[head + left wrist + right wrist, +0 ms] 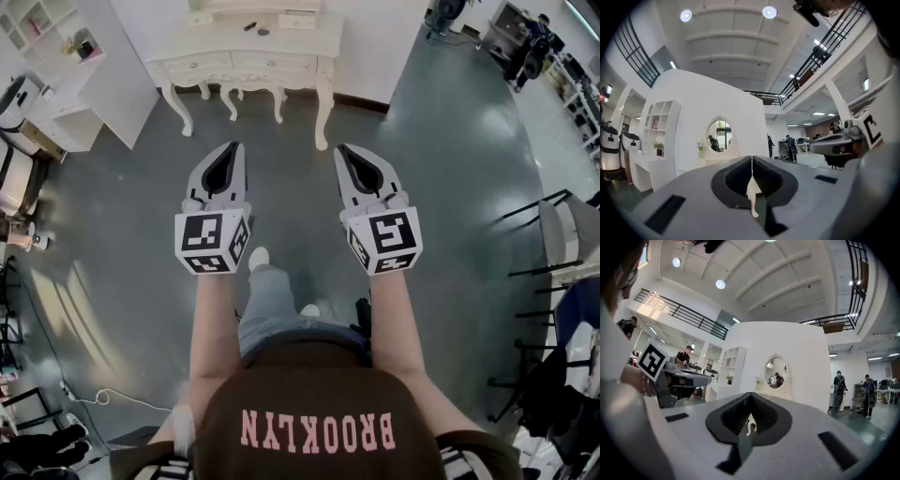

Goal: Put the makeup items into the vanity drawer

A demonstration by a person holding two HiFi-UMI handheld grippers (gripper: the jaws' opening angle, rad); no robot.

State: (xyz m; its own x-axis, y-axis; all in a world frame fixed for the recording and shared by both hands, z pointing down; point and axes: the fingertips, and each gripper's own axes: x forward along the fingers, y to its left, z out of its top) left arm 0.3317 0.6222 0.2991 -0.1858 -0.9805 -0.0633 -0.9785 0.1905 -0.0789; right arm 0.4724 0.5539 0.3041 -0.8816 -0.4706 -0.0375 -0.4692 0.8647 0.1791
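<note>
Both claws idle, held level over the grey floor (pixel 450 141), side by side and well apart.
- Left claw (pixel 234 147): jaws fully together, nothing between them; the left gripper view shows only a thin seam at the tip (pixel 751 161).
- Right claw (pixel 342 150): same, jaws pressed together and empty (pixel 750 398).
- Vanity (pixel 225 37) is at the far end, past both claws and slightly left of centre, standing against the white wall. Both claws point at it, neither near it.
- Drawer fronts (pixel 199 66) sit flush under the tabletop, i.e. shut.
- A couple of small dark items (pixel 253 27) lie on the vanity tabletop toward the middle; too small to say what they are.
- Oval mirror (pixel 719 136) on the vanity is visible from both gripper views (pixel 775 372).
- White shelf unit (pixel 56 56) stands just left of the vanity.
</note>
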